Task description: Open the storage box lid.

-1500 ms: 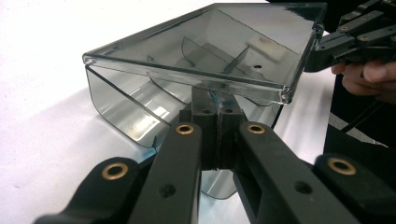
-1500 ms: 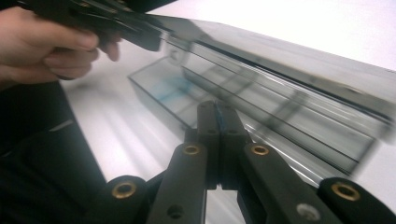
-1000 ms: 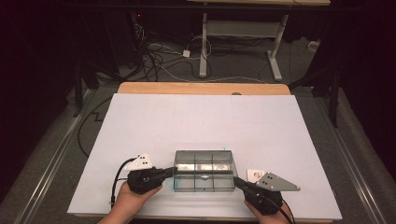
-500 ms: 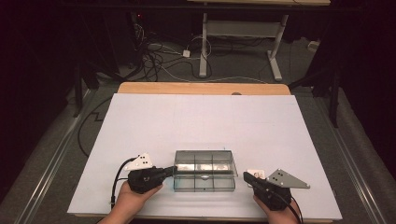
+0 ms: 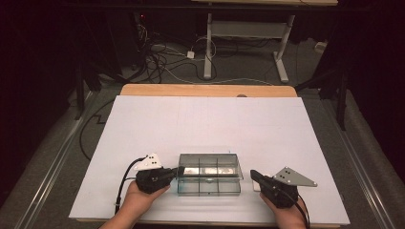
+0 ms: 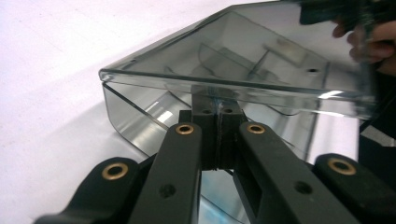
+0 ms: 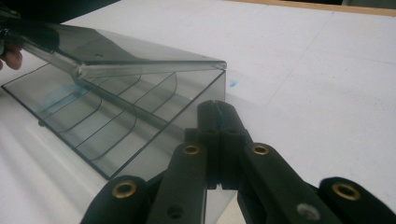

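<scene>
Since the earlier frame, only the right tongs [image 5: 253,174] have moved, sliding right, away from the box's [image 5: 208,174] end. Left tongs [image 5: 180,170] sit at the box's left end, jaws together, their tip just under the raised lid [image 6: 219,70] edge. That clear, divided box stands near the table's [image 5: 205,119] front edge, lid lifted. Right tongs, jaws together, lie just beside its right end.

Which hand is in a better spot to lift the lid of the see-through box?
Probably the left. The left tool has its shut tips at the edge of the lid, just under it, with the lid already raised a little. The right tool is shut and sits apart from the clear box.
</scene>
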`<state>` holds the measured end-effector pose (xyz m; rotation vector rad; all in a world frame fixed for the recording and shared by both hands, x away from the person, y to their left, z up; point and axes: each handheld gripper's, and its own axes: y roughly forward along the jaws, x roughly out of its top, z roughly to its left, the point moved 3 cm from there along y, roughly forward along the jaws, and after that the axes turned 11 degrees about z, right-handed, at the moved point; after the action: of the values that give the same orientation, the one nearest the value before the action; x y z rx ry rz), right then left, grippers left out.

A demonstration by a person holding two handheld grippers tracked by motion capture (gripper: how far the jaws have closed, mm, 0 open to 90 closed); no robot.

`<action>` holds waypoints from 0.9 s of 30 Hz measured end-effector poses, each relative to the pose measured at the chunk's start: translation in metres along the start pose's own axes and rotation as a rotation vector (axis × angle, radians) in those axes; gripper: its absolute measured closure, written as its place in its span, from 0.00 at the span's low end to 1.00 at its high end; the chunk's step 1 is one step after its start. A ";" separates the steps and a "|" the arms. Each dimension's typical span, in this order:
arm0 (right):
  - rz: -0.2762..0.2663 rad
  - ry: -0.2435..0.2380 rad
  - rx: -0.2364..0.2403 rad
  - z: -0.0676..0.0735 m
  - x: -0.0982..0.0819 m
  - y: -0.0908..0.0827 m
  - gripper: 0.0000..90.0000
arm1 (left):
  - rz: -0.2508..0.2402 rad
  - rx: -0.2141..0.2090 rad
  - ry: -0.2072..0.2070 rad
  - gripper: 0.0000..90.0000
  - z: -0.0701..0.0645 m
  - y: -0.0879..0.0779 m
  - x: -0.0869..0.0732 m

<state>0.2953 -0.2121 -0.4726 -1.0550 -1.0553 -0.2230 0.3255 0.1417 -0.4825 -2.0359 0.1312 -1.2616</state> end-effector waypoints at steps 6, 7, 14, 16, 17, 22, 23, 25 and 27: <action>-0.009 0.012 0.003 -0.005 0.004 0.003 1.00 | -0.008 -0.007 0.004 0.97 0.004 0.004 0.004; -0.013 0.018 0.004 -0.007 0.004 0.004 1.00 | -0.009 -0.015 -0.007 0.97 0.006 0.005 0.005; 0.004 0.015 0.003 -0.008 0.006 0.014 1.00 | -0.042 -0.018 -0.023 0.97 0.008 0.003 0.008; 0.008 0.019 -0.004 -0.010 0.011 0.019 1.00 | -0.048 -0.023 -0.022 0.97 0.010 0.002 0.011; 0.011 0.011 -0.010 -0.011 0.012 0.022 1.00 | -0.050 -0.021 -0.021 0.97 0.011 0.002 0.012; 0.026 0.007 -0.041 -0.015 0.025 0.035 1.00 | -0.061 -0.015 -0.014 0.97 0.015 0.000 0.016; 0.026 0.007 -0.041 -0.015 0.025 0.035 1.00 | -0.067 -0.019 -0.018 0.97 0.016 -0.001 0.016; 0.025 0.010 -0.042 -0.017 0.031 0.039 1.00 | -0.073 -0.022 -0.020 0.97 0.018 -0.002 0.017; 0.026 0.014 -0.050 -0.019 0.037 0.043 1.00 | -0.075 -0.020 -0.019 0.97 0.019 -0.002 0.017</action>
<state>0.3523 -0.1937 -0.4701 -1.1103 -1.0274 -0.2365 0.3489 0.1456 -0.4732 -2.0869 0.0596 -1.2903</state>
